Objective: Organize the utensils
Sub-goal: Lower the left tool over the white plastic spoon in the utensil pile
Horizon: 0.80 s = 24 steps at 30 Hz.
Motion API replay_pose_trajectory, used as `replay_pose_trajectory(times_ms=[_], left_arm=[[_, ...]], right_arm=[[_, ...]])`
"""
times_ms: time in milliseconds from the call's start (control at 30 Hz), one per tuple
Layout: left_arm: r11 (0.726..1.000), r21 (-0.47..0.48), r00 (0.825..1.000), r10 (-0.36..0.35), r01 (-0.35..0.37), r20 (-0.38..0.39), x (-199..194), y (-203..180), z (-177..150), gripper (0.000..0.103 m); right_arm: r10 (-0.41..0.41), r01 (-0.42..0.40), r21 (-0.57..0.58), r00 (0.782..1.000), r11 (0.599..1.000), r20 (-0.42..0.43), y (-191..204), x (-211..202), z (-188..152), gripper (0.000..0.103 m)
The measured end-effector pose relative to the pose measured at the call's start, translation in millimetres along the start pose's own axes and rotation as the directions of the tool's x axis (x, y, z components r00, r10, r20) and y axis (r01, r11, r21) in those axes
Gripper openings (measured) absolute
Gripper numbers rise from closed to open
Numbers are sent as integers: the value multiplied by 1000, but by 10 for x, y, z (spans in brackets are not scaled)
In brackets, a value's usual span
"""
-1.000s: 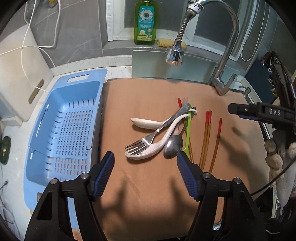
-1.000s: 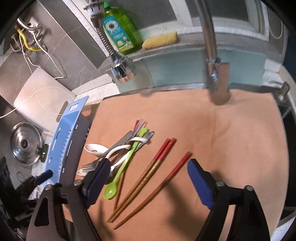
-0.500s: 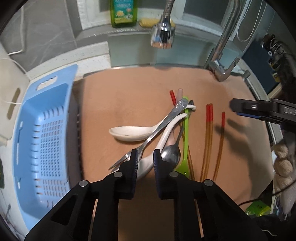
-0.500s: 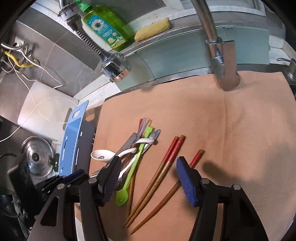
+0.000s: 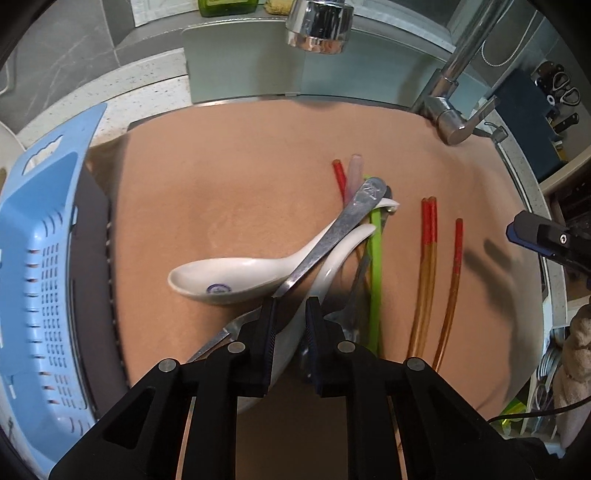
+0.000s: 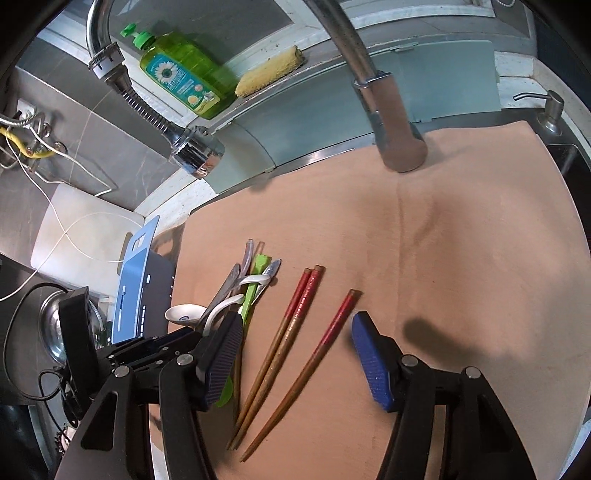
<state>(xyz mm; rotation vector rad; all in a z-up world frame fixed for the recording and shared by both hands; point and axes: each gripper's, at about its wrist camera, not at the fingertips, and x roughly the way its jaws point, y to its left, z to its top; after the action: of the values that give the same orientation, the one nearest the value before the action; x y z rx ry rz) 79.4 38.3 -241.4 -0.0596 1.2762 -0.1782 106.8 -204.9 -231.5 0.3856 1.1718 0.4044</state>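
A pile of utensils lies on the tan mat [image 5: 229, 192]: two white ceramic spoons [image 5: 221, 278], a metal fork [image 5: 332, 236], a metal spoon, a green plastic spoon [image 5: 376, 266] and red-tipped chopsticks [image 5: 426, 266]. My left gripper [image 5: 290, 314] is down in the pile, shut on the fork's neck, over the second white spoon. My right gripper [image 6: 295, 354] is open, low over the three chopsticks [image 6: 295, 325] lying right of the pile.
A light blue slotted basket [image 5: 37, 258] stands left of the mat. The faucet [image 5: 454, 85] and its spray head [image 5: 319, 24] hang over the far side. A green soap bottle [image 6: 181, 74] and sponge [image 6: 269, 70] sit on the ledge.
My left gripper dropped onto the pile and went from wide open to shut on the fork. My right gripper came lower and closer over the chopsticks, still open.
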Motion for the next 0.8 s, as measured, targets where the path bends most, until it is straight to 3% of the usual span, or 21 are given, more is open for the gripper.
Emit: replay_pose_trajectory(times_ms=[367, 800], left_arm=[[999, -12, 998, -53, 53, -16, 72, -64, -22, 14], [999, 18, 999, -46, 46, 1, 6, -150, -127, 15]], right_arm=[[6, -6, -6, 1000, 1000, -3, 3, -5, -1, 58], [60, -63, -43, 996, 997, -69, 239, 214, -24, 58]])
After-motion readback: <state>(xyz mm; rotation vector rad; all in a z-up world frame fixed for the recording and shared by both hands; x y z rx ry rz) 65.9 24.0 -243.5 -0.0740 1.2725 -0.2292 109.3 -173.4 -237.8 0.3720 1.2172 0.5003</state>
